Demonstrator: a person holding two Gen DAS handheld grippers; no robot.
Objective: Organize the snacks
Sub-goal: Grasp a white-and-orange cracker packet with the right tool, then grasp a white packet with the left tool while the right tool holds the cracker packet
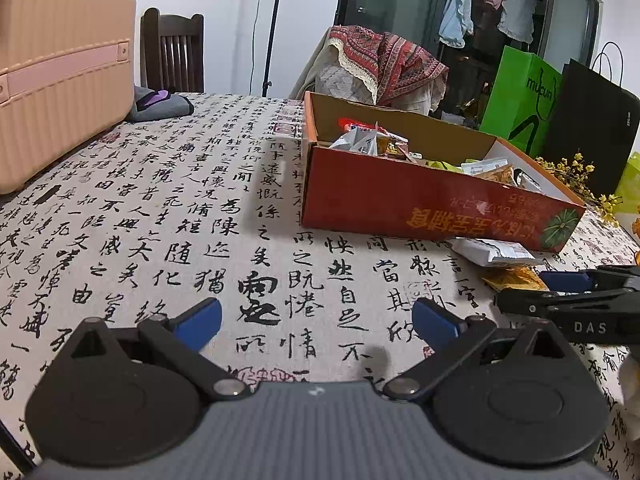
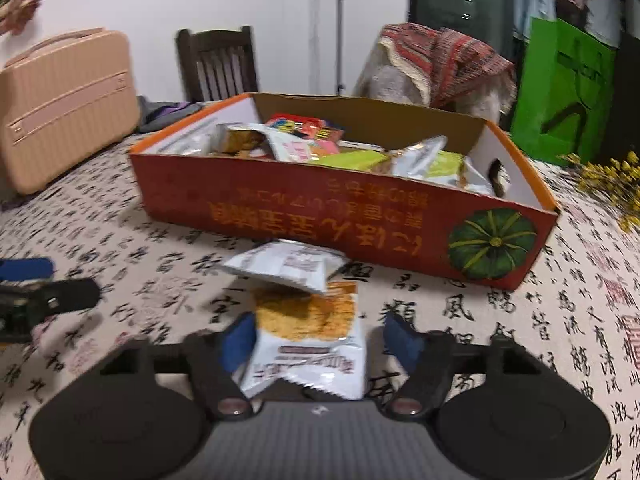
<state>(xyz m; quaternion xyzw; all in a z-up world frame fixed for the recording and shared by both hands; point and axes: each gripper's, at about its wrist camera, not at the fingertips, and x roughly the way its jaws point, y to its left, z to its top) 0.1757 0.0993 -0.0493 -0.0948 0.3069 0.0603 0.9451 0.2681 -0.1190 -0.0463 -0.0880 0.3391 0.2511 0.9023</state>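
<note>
A red cardboard box (image 2: 280, 208) with a pumpkin picture stands on the table and holds several snack packets (image 2: 304, 144). It also shows in the left wrist view (image 1: 400, 196). Two packets lie in front of it: a white one (image 2: 288, 266) and an orange-and-white one (image 2: 308, 332). My right gripper (image 2: 320, 340) is open, its blue fingers on either side of the orange-and-white packet. My left gripper (image 1: 316, 322) is open and empty over bare tablecloth. The right gripper (image 1: 576, 296) shows at the right edge of the left wrist view.
A pink suitcase (image 1: 60, 72) stands at the table's left. A dark chair (image 1: 174, 50) and a cloth-draped chair (image 1: 380, 64) are behind the table. Green (image 1: 524, 96) and black (image 1: 592, 120) bags and yellow flowers (image 1: 576, 172) are at the right.
</note>
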